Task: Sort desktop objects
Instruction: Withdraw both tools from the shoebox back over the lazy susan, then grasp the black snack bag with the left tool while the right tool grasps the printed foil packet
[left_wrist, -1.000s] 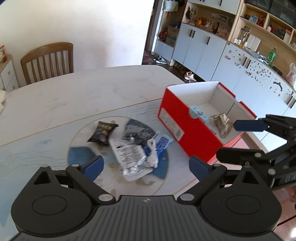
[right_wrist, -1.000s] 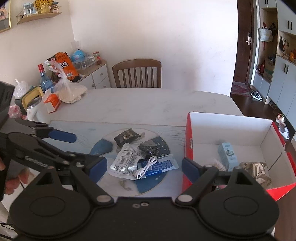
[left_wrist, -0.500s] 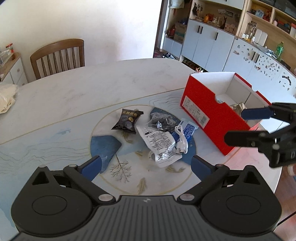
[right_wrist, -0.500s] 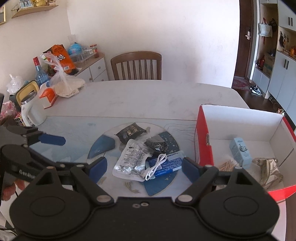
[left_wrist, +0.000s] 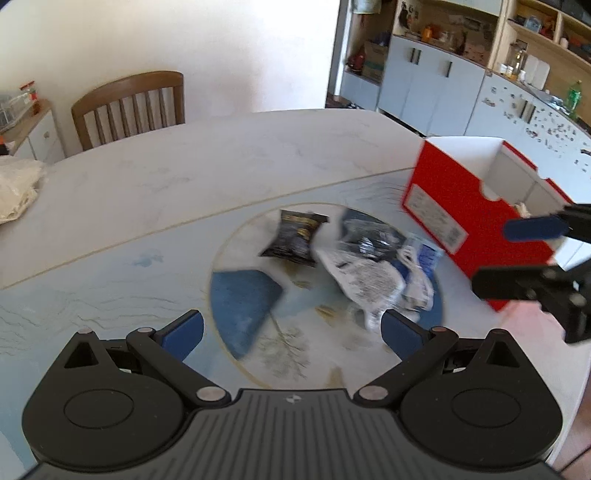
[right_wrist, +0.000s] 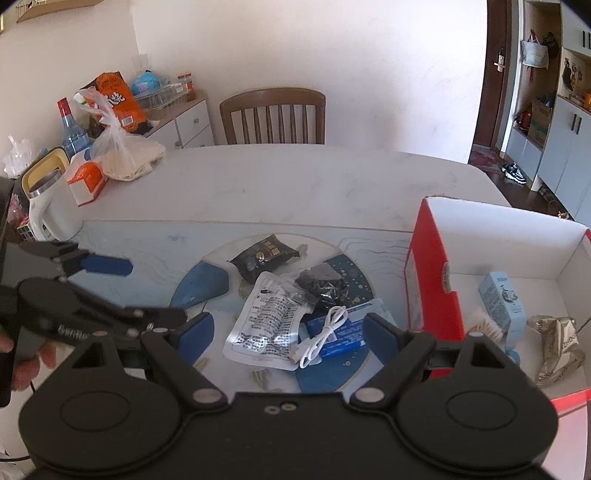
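A pile of small items lies on the round blue-and-white mat (right_wrist: 199, 288): a black snack packet (right_wrist: 264, 256), a silver printed pouch (right_wrist: 266, 319), a crumpled black wrapper (right_wrist: 323, 286), a blue pack (right_wrist: 341, 332) and a white cable (right_wrist: 323, 332). The red box (right_wrist: 430, 280) at the right holds a light-blue carton (right_wrist: 502, 301), a crumpled foil bag (right_wrist: 559, 341) and a brush. My left gripper (left_wrist: 291, 330) hovers open before the pile. My right gripper (right_wrist: 288, 330) is open too, above the pile's near side. Neither holds anything.
A wooden chair (right_wrist: 273, 116) stands behind the table. At the table's far left are a white kettle (right_wrist: 51, 210), an orange-and-white carton (right_wrist: 86, 181) and a plastic bag (right_wrist: 123, 155). A hand (right_wrist: 31, 363) holds the left gripper. Cabinets (left_wrist: 428, 88) line the right side.
The left gripper has swung left and back from the pile, so the red box has slid to the right of its view. The right gripper has drifted slightly left. Both stay open.
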